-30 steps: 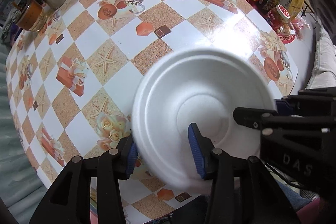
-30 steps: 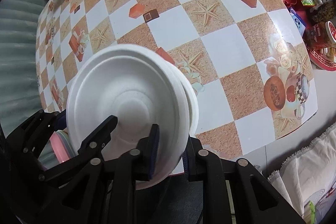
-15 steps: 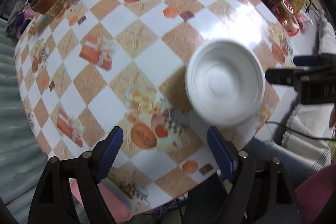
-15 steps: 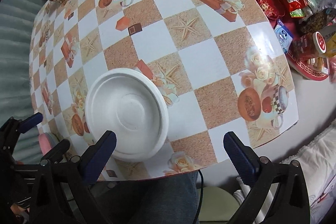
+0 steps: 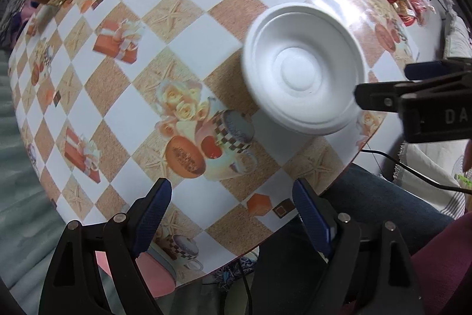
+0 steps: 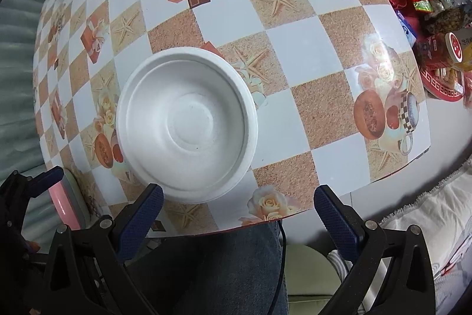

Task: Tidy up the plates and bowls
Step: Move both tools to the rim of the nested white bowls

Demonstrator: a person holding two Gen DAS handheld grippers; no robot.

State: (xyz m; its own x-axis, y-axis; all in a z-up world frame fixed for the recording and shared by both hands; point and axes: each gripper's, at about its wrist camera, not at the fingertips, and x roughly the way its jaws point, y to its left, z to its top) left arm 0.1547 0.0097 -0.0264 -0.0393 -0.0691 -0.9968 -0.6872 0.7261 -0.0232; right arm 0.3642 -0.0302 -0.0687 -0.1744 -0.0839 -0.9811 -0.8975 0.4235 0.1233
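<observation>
My white round foam bowl stack (image 6: 185,126) sits on checkered table (image 6: 295,19), just ahead of right claw (image 6: 239,211), nearer than left claw (image 5: 233,205). Both claws spread, empty.

Glossy checkered table (image 6: 298,55), pale floor (image 6: 442,120)

The left hand-held gripper (image 5: 233,208) points steeply downward, its blue-padded jaws spread wide with nothing between them. The right hand-held gripper (image 6: 237,214) likewise points down, jaws fully apart and empty.
</observation>
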